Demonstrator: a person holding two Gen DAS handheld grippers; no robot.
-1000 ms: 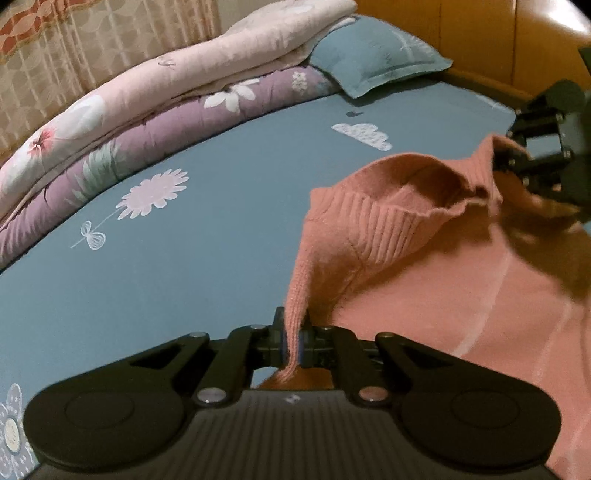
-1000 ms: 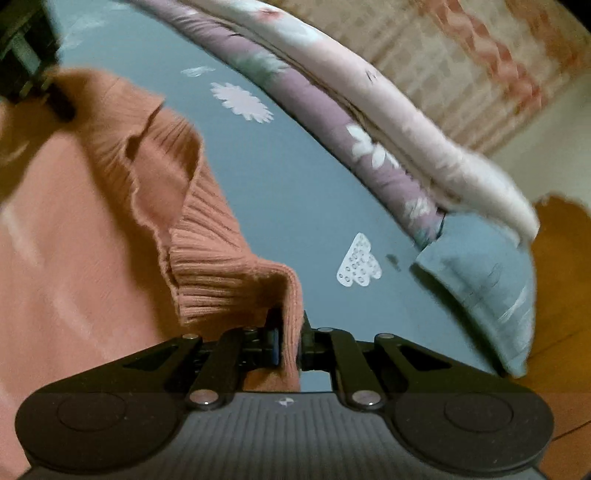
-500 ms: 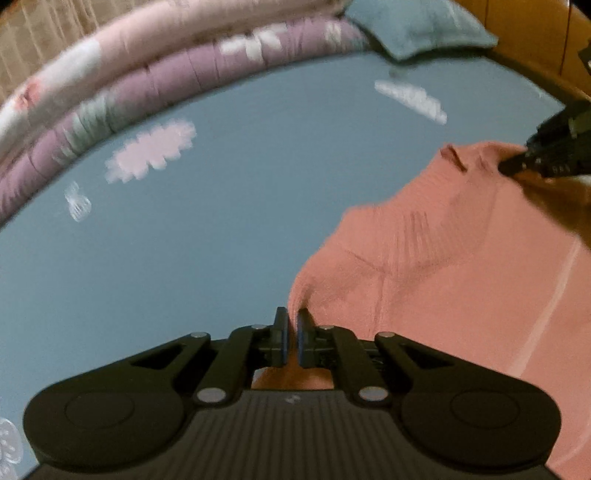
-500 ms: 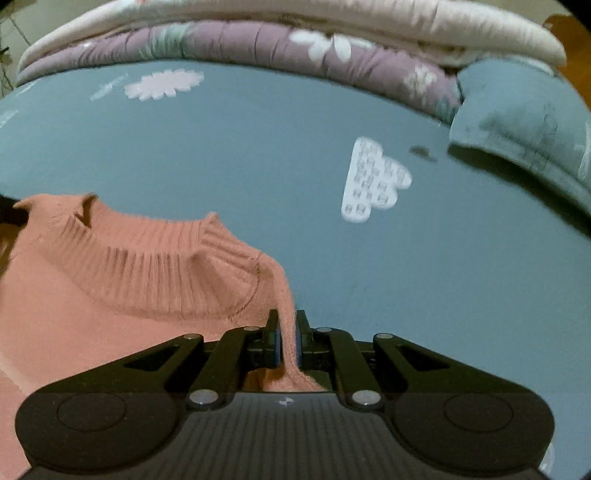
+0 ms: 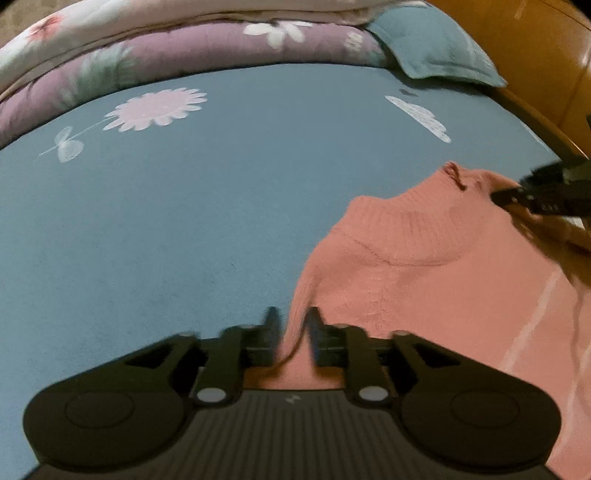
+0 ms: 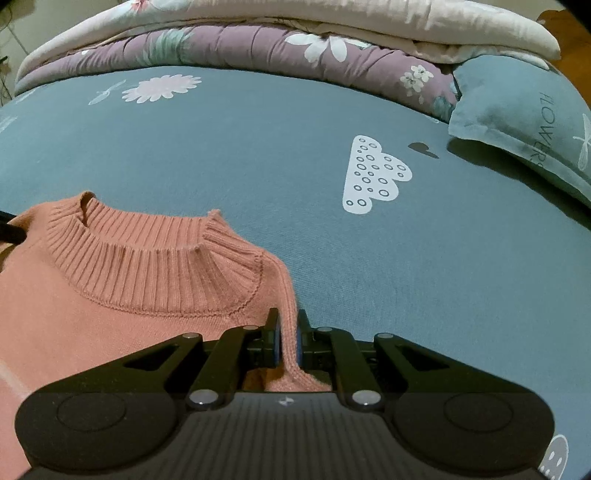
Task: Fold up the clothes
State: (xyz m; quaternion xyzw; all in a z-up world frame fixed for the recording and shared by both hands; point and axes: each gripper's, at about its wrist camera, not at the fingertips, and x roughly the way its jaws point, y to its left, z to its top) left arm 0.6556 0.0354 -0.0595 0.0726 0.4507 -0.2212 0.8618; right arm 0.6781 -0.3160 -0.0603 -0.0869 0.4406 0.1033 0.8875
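A: We are looking along the left gripper (image 5: pixel 292 328) first. Its 2 black jaws have just been opening, and they are standing a little apart with the sweater's (image 5: pixel 436 280) shoulder edge hanging loose between them; the pads are not pressing on it.

B: And we are seeing the right gripper (image 6: pixel 287 332) pinching the opposite shoulder, its blue-padded jaws pressed together on a thin fold of knit.

A: The sweater is lying spread on the bed sheet (image 5: pixel 184 221), salmon-pink, fine-knit across the body, with a thick ribbed collar (image 6: pixel 155 258) curving in a flat arc.

B: We are noticing a pale stripe (image 5: pixel 532 317) running down the front in the left view.

A: The sheet is looking smooth and matte, teal, printed with a pale daisy (image 5: pixel 157 109) and a white dotted cloud (image 6: pixel 373 177).

B: Behind it we are seeing 2 puffy quilted layers, a mauve floral quilt (image 6: pixel 236 46) under a cream one (image 6: pixel 332 18), and a soft teal pillow (image 6: pixel 524 125) just beside them.

A: A glossy wooden headboard (image 5: pixel 532 48) is curving past the pillow.
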